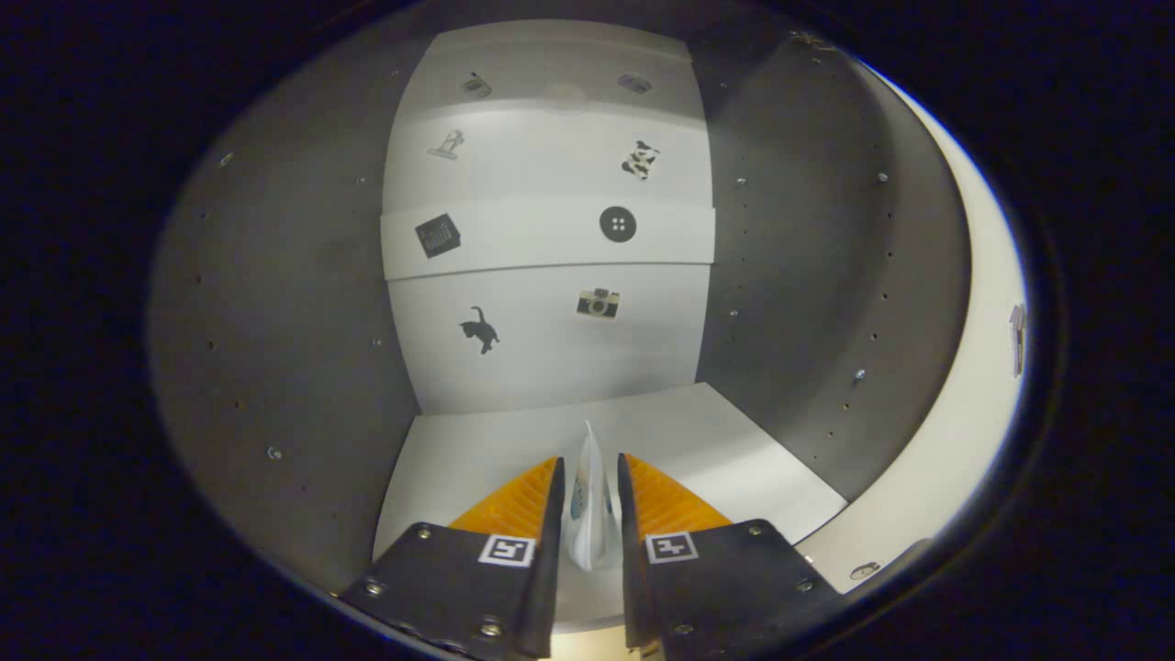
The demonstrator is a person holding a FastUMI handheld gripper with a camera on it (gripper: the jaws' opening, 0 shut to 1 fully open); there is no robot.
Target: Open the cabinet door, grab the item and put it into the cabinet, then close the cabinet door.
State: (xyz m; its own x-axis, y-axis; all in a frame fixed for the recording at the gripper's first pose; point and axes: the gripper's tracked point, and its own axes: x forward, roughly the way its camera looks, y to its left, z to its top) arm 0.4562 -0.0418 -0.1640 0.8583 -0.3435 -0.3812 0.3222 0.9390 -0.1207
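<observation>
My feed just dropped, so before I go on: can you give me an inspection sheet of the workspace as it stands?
Surface: white cabinet floor panel, bare ahead of the fingers.
Job's things: thin white packet with blue print, held upright between the fingers, over the front of the floor panel; white cabinet already open, gripper reaching inside.
Clutter: nothing seen loose; small picture stickers on the white back panels, among them a black cat, a camera and a round button.
Grippers: gripper closed on the packet, both fingers pressing its sides.
Cables: nothing seen.
Surroundings: grey side walls with rows of small holes and screws; white front edge at the right.
</observation>
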